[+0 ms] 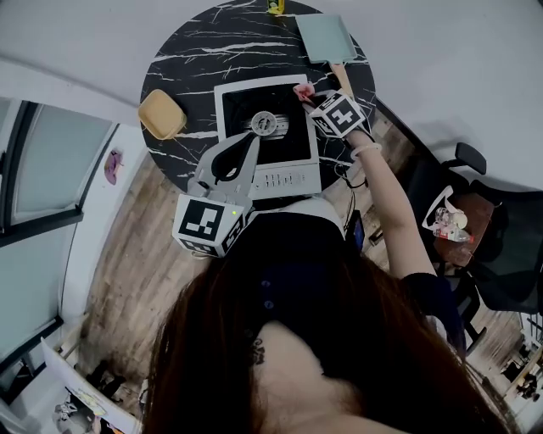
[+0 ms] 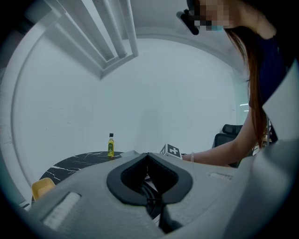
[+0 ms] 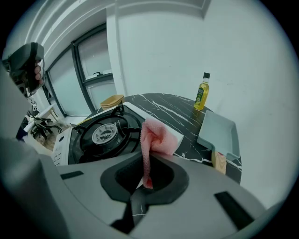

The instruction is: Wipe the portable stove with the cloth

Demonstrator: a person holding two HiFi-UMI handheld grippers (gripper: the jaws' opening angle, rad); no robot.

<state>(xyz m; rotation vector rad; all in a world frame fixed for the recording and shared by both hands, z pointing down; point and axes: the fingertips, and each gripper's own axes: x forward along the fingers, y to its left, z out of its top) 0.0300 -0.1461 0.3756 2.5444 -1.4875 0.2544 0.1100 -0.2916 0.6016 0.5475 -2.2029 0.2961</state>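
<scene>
The right gripper (image 3: 145,177) pinches the cloth (image 3: 158,136), seemingly soft, light and limp, by a bunched fold at the stove's (image 3: 100,135) far right corner. The left gripper (image 2: 147,161), jaws together and empty, hangs at the stove's near edge.

The portable stove (image 1: 267,136) sits on the near half of the round table (image 1: 174,51). A shallow dish (image 1: 161,114) lies to its left, a tray (image 1: 325,38) beyond its far right corner, and a bottle (image 1: 276,7) at the table's far edge. The cloth (image 3: 156,135) is between the jaws of the right gripper (image 1: 312,100) at the stove's far right corner, and the left gripper (image 1: 252,142) is over the stove's near left part.
</scene>
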